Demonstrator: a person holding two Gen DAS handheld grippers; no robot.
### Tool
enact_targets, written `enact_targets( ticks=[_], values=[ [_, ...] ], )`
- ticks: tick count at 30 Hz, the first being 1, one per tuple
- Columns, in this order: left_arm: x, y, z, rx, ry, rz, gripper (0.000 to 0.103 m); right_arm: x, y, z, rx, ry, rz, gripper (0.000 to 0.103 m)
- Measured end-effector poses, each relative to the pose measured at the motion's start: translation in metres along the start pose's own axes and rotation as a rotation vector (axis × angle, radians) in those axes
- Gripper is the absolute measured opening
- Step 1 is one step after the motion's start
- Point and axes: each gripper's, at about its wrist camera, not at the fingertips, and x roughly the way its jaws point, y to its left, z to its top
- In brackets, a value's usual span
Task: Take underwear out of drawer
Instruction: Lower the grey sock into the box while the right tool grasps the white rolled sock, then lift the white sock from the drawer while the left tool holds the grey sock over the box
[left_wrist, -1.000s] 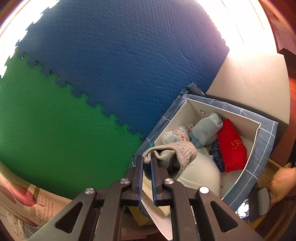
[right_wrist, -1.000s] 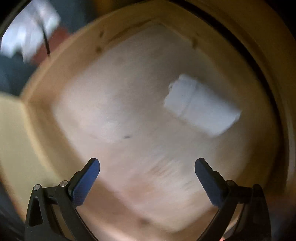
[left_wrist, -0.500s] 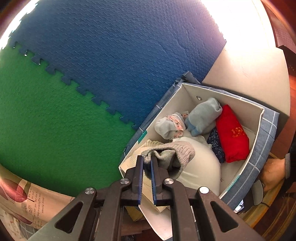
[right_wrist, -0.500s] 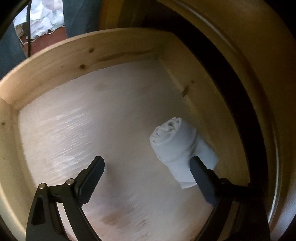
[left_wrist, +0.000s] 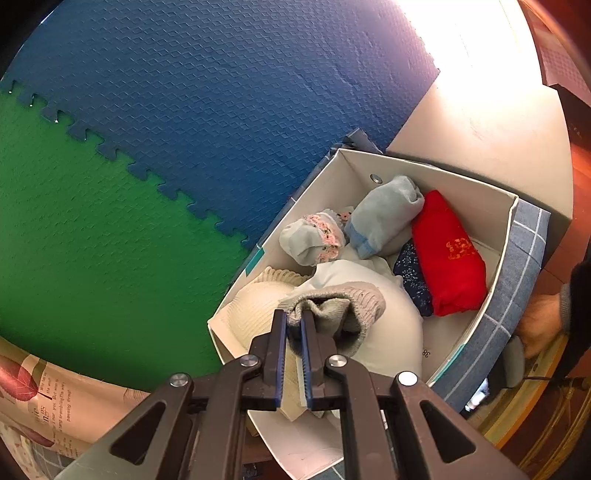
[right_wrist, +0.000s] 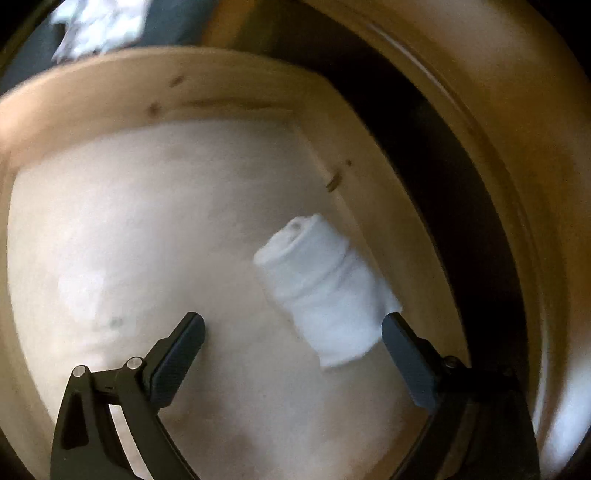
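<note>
left gripper (left_wrist: 291, 334) clamped on grey sock (left_wrist: 341, 308), lowered over storage box (left_wrist: 524, 266) | right gripper (right_wrist: 293, 341) wide apart, dropped toward white roll (right_wrist: 325, 288) in drawer (right_wrist: 110, 96) | last item pending

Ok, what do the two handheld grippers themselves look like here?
The left gripper has dark brown-grey plastic linkage arms with triangular cut-outs, silver rivets and blue ribbed pads. The right gripper has the same linkage and rivets, with dark blue-grey pads. No cables or markings are visible on either.
</note>
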Motion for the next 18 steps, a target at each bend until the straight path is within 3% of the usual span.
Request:
enact_targets(
  ticks=[2, 3, 7, 9, 11, 12, 14, 18],
  values=[
    [0.002, 0.001, -0.001, -0.004, 0.009, 0.001, 0.007, 0.006, -0.002, 0.000, 0.012, -0.031, 0.027, 0.099],
    [0.003, 0.001, -0.002, -0.006, 0.011, 0.001, 0.007, 0.005, -0.021, 0.001, 0.014, -0.045, 0.038, 0.100],
    [0.007, 0.003, -0.003, -0.017, 0.016, -0.001, 0.007, 0.010, -0.027, -0.005, -0.006, -0.113, 0.047, 0.099],
    [0.009, 0.003, -0.002, -0.016, 0.018, 0.002, 0.007, 0.009, -0.025, -0.007, -0.004, -0.119, 0.100, 0.082],
    [0.011, 0.003, 0.000, -0.018, 0.020, 0.007, 0.007, 0.010, -0.025, -0.004, 0.001, -0.097, 0.083, 0.051],
    [0.012, 0.003, 0.000, -0.020, 0.022, 0.006, 0.007, 0.008, -0.023, -0.004, -0.017, -0.081, 0.056, 0.048],
    [0.011, 0.003, 0.001, -0.025, 0.017, 0.009, 0.007, 0.002, -0.025, 0.003, 0.012, -0.064, 0.118, 0.042],
    [-0.001, 0.004, 0.007, -0.021, -0.006, 0.015, 0.007, -0.017, -0.022, -0.004, 0.006, -0.039, 0.153, 0.037]
  ],
)
